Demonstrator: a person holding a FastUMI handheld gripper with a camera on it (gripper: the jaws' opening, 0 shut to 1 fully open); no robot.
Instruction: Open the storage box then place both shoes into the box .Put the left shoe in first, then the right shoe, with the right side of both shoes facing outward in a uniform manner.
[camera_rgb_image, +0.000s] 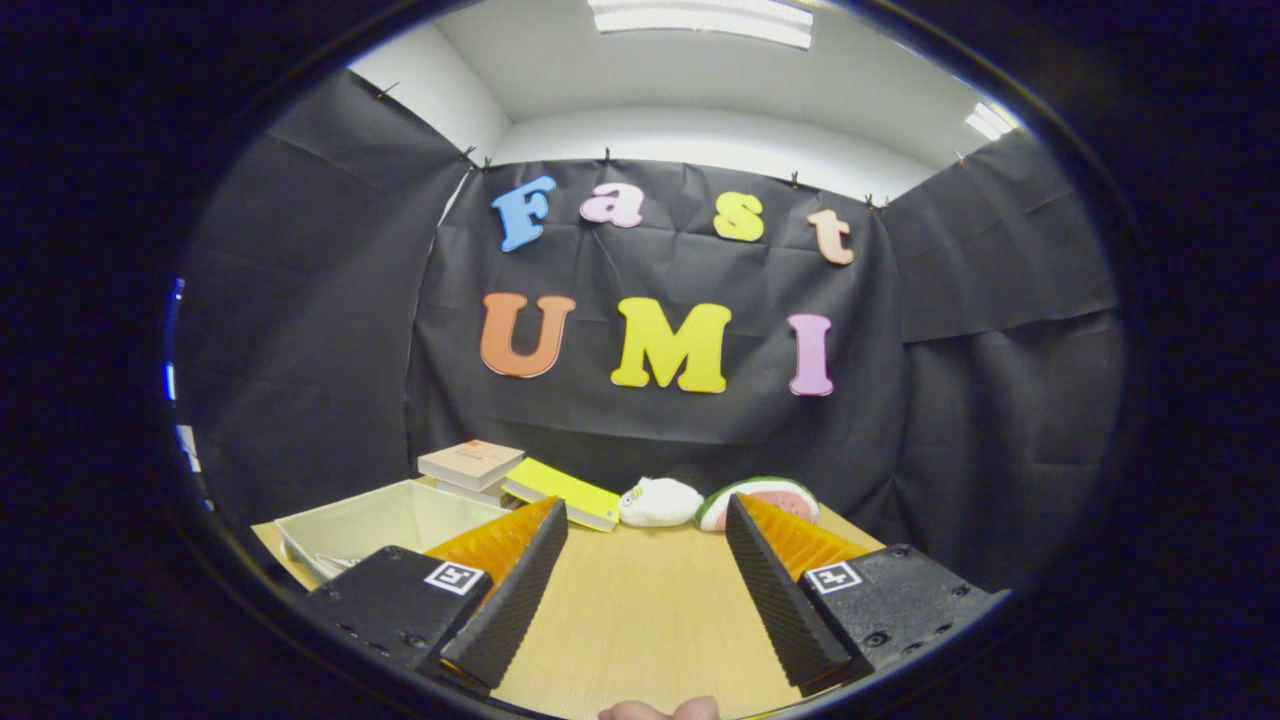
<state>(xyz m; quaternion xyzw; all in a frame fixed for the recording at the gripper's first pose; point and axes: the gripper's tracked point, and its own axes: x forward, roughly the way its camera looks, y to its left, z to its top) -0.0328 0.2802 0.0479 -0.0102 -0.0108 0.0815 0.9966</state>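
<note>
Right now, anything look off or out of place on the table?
Nothing spilled or damaged. The yellow book leans askew against the book stack rather than lying flat. The tray, white plush toy and watermelon toy sit beyond the open, empty gripper fingers.

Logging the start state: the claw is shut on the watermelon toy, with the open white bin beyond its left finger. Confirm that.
Wrong on one count. In the gripper view the claw is open, its fingers apart over bare table, with the watermelon toy beyond them. The open white bin does lie beyond the left finger.
</note>
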